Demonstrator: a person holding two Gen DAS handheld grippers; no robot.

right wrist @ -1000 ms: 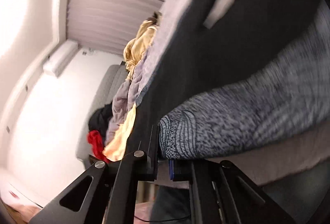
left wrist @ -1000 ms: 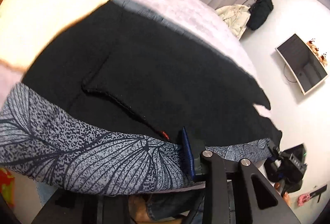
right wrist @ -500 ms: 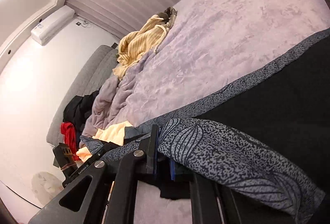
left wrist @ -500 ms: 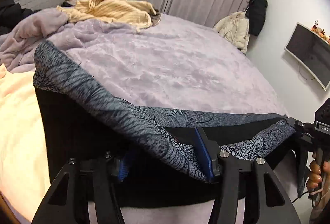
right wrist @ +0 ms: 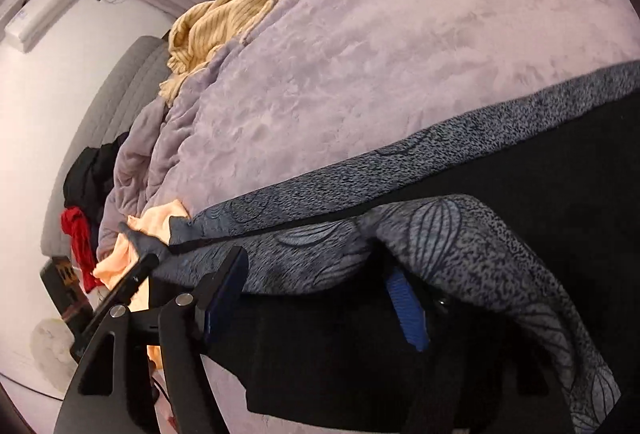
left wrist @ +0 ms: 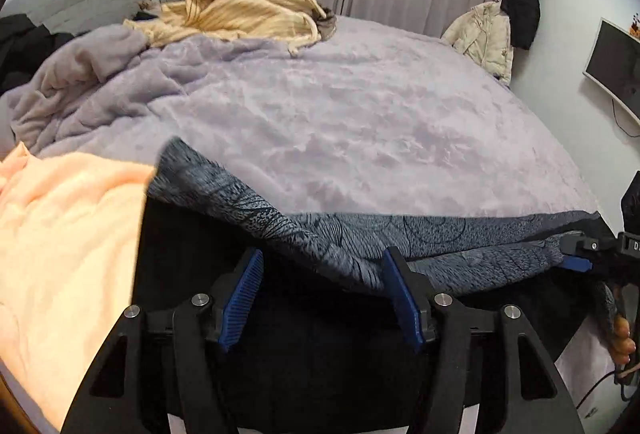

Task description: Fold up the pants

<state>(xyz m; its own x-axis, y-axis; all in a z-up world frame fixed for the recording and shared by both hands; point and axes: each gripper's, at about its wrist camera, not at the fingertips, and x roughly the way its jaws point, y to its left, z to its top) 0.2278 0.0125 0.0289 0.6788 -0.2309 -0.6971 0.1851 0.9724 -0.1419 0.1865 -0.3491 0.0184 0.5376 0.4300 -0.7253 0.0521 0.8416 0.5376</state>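
Lying folded on bed, black pants (grey leaf-print band); both hand-held grippers opening, gripping nothing.

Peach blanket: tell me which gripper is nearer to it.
Left. The left gripper hovers right beside the peach blanket; the right gripper is at the pants' far end, away from it.

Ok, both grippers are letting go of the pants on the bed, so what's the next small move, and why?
Probably draw both grippers back clear of the cloth. The left gripper and right gripper have jaws opening, yet the pants' patterned band still drapes over a finger of each; lifting straight up could drag the fold laid on the purple blanket.
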